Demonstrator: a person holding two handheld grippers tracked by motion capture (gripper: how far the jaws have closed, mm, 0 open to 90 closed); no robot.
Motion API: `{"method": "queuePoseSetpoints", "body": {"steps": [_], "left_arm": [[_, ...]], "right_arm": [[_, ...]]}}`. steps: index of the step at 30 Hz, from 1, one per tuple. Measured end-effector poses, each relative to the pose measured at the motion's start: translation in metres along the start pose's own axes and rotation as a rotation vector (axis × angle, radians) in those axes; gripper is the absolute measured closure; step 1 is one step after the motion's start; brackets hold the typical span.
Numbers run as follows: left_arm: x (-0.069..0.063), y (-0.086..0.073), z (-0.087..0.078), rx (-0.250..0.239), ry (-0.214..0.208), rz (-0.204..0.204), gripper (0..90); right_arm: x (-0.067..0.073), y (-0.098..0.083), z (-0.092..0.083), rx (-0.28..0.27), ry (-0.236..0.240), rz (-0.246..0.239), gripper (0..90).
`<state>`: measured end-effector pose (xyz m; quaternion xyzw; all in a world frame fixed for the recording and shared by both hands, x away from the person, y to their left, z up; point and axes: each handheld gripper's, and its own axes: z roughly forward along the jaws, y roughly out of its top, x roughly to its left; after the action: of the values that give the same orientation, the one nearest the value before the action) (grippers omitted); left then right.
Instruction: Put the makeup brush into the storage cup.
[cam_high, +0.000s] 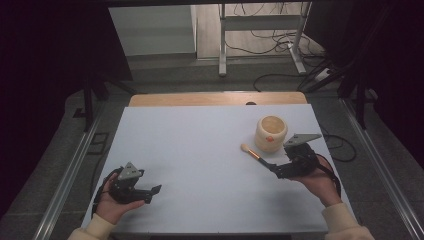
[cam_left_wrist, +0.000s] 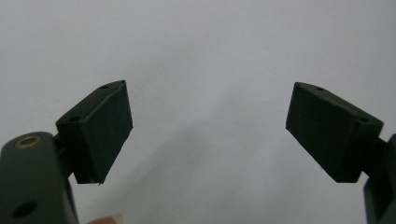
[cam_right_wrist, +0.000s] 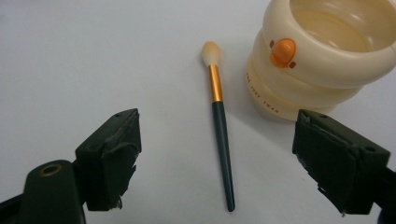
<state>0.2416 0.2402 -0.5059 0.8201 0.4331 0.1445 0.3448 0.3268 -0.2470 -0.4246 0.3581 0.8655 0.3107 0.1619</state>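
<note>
A makeup brush (cam_right_wrist: 219, 121) with a cream tip, gold ferrule and dark green handle lies flat on the white table. In the high view the brush (cam_high: 252, 153) rests just left of a cream pot (cam_high: 271, 132) with an orange knob. My right gripper (cam_right_wrist: 217, 154) is open, its jaws standing on either side of the brush handle's near end, not touching it. The cream pot (cam_right_wrist: 317, 56) stands upright and empty just beyond the right jaw. My left gripper (cam_left_wrist: 208, 133) is open over bare table, and in the high view the left gripper (cam_high: 150, 192) sits at the front left.
The white table surface (cam_high: 200, 150) spreads wide between both hands. A wooden strip (cam_high: 215, 98) borders the table's far edge. Beyond it are a metal frame's legs (cam_high: 222, 45) and cables (cam_high: 280, 40) on the floor.
</note>
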Motion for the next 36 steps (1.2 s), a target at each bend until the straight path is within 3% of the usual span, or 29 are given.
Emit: {"method": "queuePoseSetpoints", "body": {"steps": [13,23,36], "left_arm": [[0.000,0.000,0.000,0.001,0.000,0.002,15.3],[0.000,0.000,0.000,0.004,0.001,0.011,15.3],[0.000,0.000,0.000,0.004,-0.001,0.011,15.3]], "right_arm": [[0.005,0.009,0.010,0.030,0.015,-0.019,17.0],[0.009,0.016,0.022,0.072,0.017,-0.068,19.9],[0.008,0.018,0.041,0.125,0.005,-0.072,20.7]]}}
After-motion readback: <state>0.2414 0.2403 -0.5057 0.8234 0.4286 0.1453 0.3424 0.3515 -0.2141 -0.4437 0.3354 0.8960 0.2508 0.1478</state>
